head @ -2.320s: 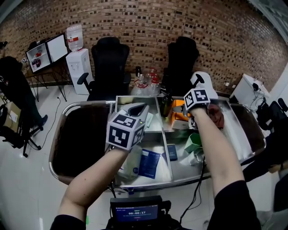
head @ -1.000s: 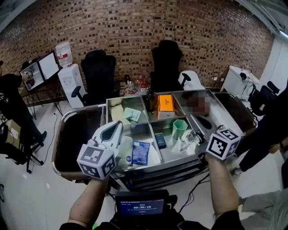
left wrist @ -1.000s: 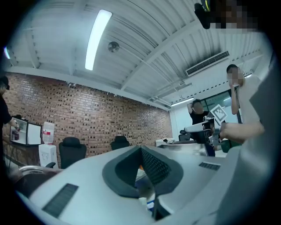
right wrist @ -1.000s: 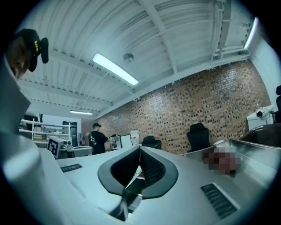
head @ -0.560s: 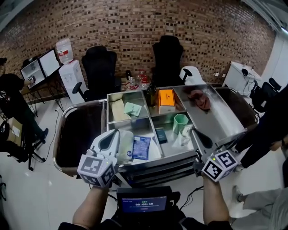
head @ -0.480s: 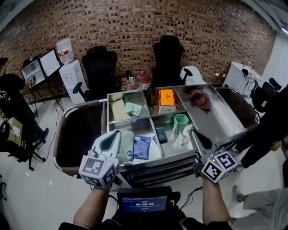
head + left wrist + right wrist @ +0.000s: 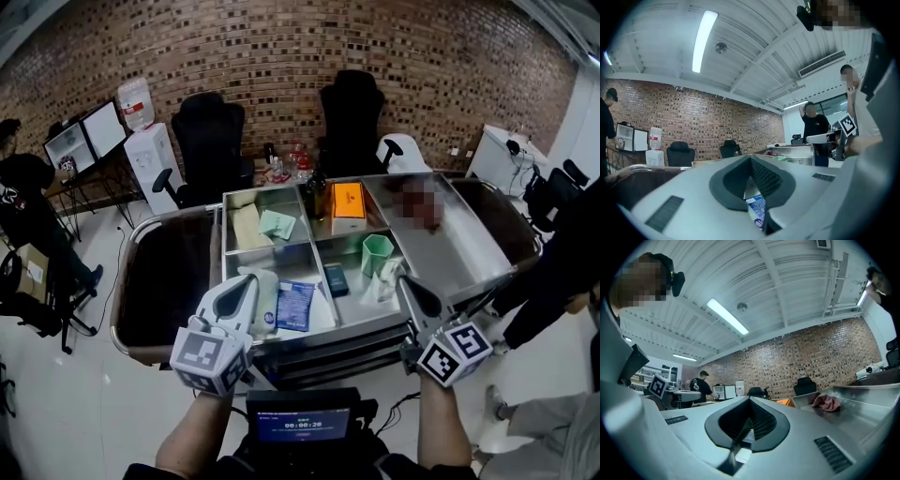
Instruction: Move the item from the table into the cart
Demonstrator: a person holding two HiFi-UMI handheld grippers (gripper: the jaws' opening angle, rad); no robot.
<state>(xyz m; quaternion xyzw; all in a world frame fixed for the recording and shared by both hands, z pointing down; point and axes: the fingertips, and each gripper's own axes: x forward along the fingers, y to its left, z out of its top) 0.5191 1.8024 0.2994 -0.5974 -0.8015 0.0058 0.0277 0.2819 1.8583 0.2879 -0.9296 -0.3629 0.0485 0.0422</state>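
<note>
Facing the cart (image 7: 450, 248): left gripper (image 7: 246, 283) and right gripper (image 7: 403, 283) held level just short of the near steel rim, one toward each front corner
Left fingers: pressed together with nothing between them; blue packet (image 7: 295, 305) visible only beyond the tips, lying flat in a front compartment
Right fingers: likewise closed on nothing
Task's thing: apparently already in the cart, with the blue packet, white pouch (image 7: 262, 292), green cup (image 7: 376, 253), orange box (image 7: 348, 200) and pink cloth (image 7: 826, 402) all lying in the steel compartments; no loose item visible on the dark table (image 7: 169, 281) at the left
Risk, closed tips: likely to shove rather than grasp if pushed forward as they are, tipping the upright green cup or sliding the packet
Risk, rim: liable to knock against the steel edge and jolt the cart if lowered this close to it
Risk, bystander: person in dark clothes (image 7: 562, 262) just beside the cart's right corner, within reach of a wide swing of the right gripper
</note>
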